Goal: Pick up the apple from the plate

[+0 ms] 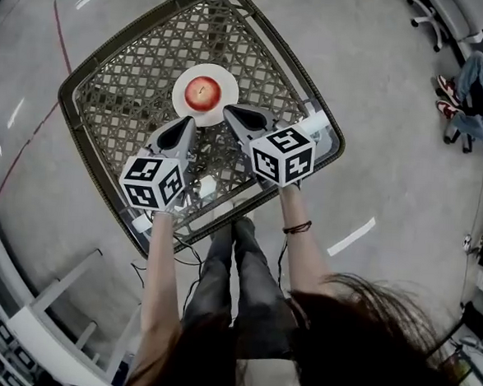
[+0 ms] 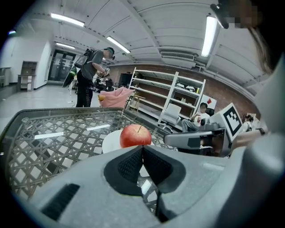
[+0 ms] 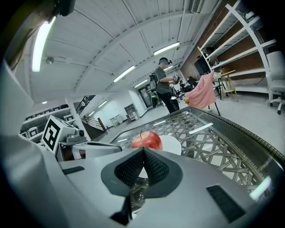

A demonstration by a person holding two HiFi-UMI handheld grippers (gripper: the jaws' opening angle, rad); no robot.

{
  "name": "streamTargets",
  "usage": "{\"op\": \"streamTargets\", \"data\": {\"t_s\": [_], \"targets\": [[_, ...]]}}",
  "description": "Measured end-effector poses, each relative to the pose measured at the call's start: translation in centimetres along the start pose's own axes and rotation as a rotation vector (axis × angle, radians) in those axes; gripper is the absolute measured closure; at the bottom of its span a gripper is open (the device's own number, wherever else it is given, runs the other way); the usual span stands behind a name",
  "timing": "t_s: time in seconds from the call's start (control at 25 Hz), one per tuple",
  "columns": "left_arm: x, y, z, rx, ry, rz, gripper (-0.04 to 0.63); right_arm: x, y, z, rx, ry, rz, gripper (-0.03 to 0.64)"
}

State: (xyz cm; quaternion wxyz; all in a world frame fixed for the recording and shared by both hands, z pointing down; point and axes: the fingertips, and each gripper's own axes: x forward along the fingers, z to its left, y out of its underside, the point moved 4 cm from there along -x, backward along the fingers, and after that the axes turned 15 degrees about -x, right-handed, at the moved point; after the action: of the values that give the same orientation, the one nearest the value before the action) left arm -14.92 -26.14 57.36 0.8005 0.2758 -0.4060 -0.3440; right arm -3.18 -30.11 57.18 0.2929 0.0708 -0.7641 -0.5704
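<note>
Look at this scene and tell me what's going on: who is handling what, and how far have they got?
A person at a square table with a woven lattice top holds a grey handheld gripper in each hand. A red apple sits on a round white plate on the table. The left tongs and right tongs both point at the apple, shut and empty, side by side just short of it. Nothing has been picked up yet.

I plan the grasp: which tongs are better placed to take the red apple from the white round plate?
Right, narrowly: the right tongs point straight at the red apple on the white round plate; the left tongs aim slightly off-centre. Both are shut and must open first.
</note>
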Motion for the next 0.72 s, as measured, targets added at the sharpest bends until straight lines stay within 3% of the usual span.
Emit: {"op": "streamTargets", "data": {"t_s": [0.44,0.72], "targets": [[0.8,0.2,0.4,0.097,0.01,0.016,0.581,0.5,0.6,-0.5,-0.013,-0.006,0.001,0.607],[1.3,0.2,0.7,0.121,-0.002,0.005,0.497,0.4,0.7,-0.8,-0.008,0.0,-0.016,0.609]]}}
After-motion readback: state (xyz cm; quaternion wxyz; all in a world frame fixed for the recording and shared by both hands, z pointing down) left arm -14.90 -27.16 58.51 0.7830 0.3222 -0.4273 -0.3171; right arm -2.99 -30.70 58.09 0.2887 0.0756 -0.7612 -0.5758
